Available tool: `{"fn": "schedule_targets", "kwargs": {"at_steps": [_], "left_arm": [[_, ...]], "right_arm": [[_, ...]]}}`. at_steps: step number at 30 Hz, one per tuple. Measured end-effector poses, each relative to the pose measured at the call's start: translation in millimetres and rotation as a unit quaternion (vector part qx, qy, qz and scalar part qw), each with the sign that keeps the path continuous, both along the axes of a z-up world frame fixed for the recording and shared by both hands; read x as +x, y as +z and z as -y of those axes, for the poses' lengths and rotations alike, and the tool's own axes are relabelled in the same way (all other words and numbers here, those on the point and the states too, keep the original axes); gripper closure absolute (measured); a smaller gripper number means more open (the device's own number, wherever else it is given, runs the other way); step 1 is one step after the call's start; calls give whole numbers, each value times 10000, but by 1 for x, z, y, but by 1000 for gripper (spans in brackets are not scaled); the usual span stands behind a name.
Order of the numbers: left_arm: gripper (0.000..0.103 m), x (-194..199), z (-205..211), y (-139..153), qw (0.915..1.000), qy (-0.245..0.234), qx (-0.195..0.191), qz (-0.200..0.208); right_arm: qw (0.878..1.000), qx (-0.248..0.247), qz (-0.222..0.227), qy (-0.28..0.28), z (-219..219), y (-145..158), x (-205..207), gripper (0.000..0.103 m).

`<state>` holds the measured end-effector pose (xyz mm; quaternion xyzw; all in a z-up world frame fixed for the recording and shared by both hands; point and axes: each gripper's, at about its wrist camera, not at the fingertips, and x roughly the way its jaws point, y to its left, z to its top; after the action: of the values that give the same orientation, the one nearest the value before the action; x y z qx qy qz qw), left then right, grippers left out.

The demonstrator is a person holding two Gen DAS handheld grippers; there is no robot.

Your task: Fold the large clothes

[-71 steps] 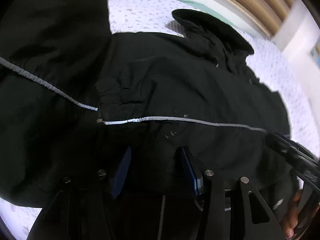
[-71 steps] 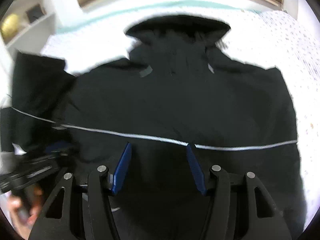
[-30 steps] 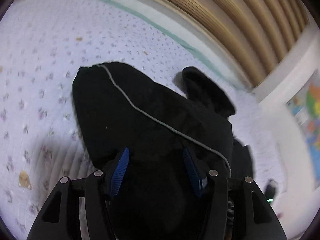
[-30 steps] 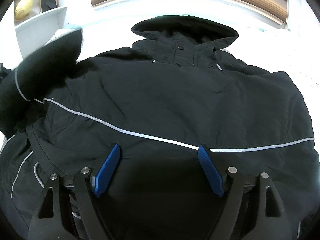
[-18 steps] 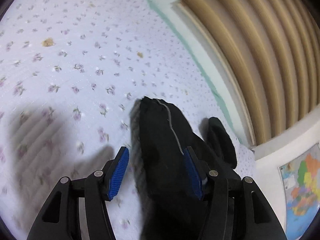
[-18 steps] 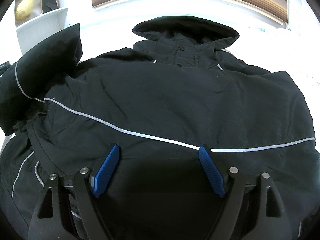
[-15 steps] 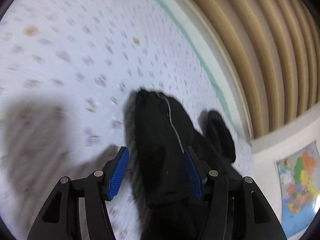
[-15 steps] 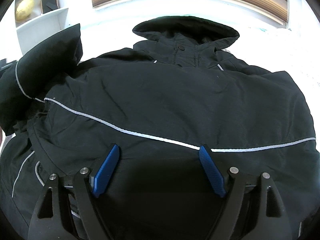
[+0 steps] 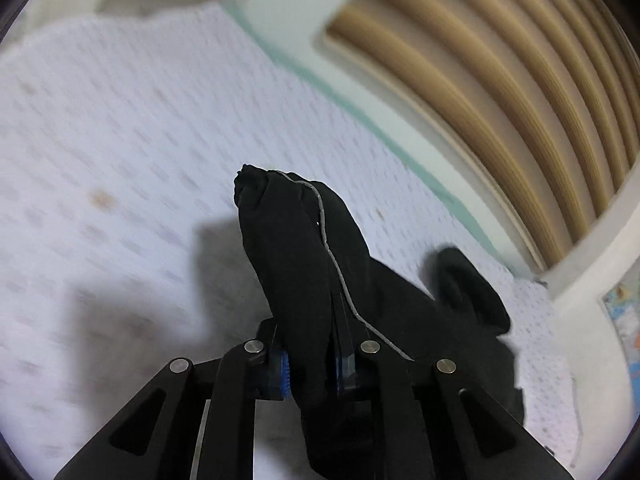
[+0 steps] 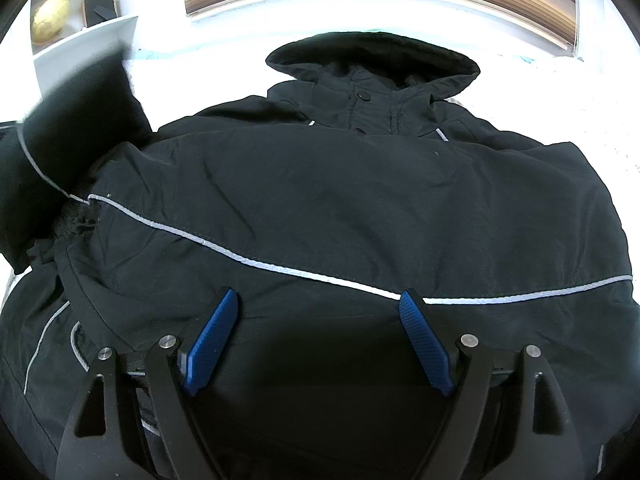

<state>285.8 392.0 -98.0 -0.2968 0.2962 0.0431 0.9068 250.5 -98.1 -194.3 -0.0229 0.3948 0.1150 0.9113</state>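
Observation:
A black hooded jacket (image 10: 340, 208) with a thin silver piping line lies spread on the bed, hood (image 10: 372, 60) at the far side. My right gripper (image 10: 316, 332) hovers open just over its lower body, blue pads wide apart, nothing between them. My left gripper (image 9: 310, 368) is shut on the jacket's sleeve (image 9: 296, 248), which rises between the pads and points away over the bedspread, cuff end forward. In the right wrist view that lifted sleeve (image 10: 68, 128) shows at the left edge; the left gripper itself is hidden there.
A white bedspread (image 9: 120, 152) with small flower prints covers the bed. A ribbed wooden headboard (image 9: 500, 80) stands behind it. White shelves (image 10: 80, 20) with a gold ball are at the far left, and a map poster (image 9: 624, 312) hangs at the right.
My left gripper's pads have gone from apart to clamped on the sleeve, and it has swung with the sleeve towards the headboard. The right gripper has stayed where it was.

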Motion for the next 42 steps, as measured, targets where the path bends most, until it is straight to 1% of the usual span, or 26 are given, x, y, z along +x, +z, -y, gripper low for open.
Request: {"fn": "schedule_targets", "kwargs": {"at_steps": [2,4,5,7,9,10,12,14,15,17,18,19,20,21,22,24,25,26,28,31,33,36,40,42], "left_arm": [[88,-19,-23,14,9990,349,269,40],[88,-38,-54,20,9960,748,485,-47],[88,-45,-66,20,9945,897,524,-102],[88,-63,-95,17,9895,1291,595,-273],[88,-79,-117,5,9808,1752,661,-541],[88,-87,-127,-5,9761,1947,646,-718],[87,-99,-140,-22,9725,2070,557,-908],[84,-99,-141,-45,9703,2108,531,-1063],[83,-100,-142,-55,9701,2120,491,-1079],[68,-104,-147,-72,9719,2130,191,-983],[64,-107,-152,-75,9750,2058,-51,-839],[63,-106,-152,-75,9758,2043,-137,-763],[63,-108,-152,-74,9764,2038,-171,-697],[63,-110,-150,-73,9770,2025,-124,-653],[63,-111,-147,-71,9773,2018,-30,-638],[73,-107,-131,-59,9776,2001,307,-582],[81,-108,-122,-51,9783,1952,465,-520],[84,-110,-113,-41,9806,1848,521,-391],[86,-112,-95,-22,9852,1618,560,-121],[87,-112,-53,12,9896,1139,854,188],[88,-108,-19,35,9905,761,1092,359],[89,-102,34,62,9878,280,1428,561],[91,-97,99,79,9831,-236,1638,783],[91,-96,130,83,9808,-538,1645,901]], "right_arm": [[10000,1,1,0,0,0,0,17],[10000,-1,0,1,0,0,0,17],[10000,-1,1,2,0,0,0,17],[10000,-6,1,3,0,0,0,17],[10000,-14,0,3,0,0,0,17],[10000,-17,1,3,0,0,0,17],[10000,-26,2,4,0,0,0,17],[10000,-27,0,5,0,0,0,17],[10000,-29,1,5,0,0,0,17],[10000,-24,-1,7,0,0,0,17],[10000,-26,-1,7,0,0,0,17],[10000,-27,0,7,0,0,0,17],[10000,-27,-1,7,0,0,0,17],[10000,-26,-2,7,0,0,0,17],[10000,-28,-3,7,0,0,0,17],[10000,-30,-9,7,0,1,0,17],[10000,-26,-9,8,0,1,0,17],[10000,-28,-9,3,0,1,0,17],[10000,-61,-20,-24,0,2,0,17],[9997,-132,-94,-157,2,6,-4,15],[9995,-46,-229,-228,8,13,-9,15],[9991,230,-242,-263,24,28,-30,15],[9987,442,-34,-254,46,54,-66,15],[9985,459,134,-265,58,66,-81,15]]}}
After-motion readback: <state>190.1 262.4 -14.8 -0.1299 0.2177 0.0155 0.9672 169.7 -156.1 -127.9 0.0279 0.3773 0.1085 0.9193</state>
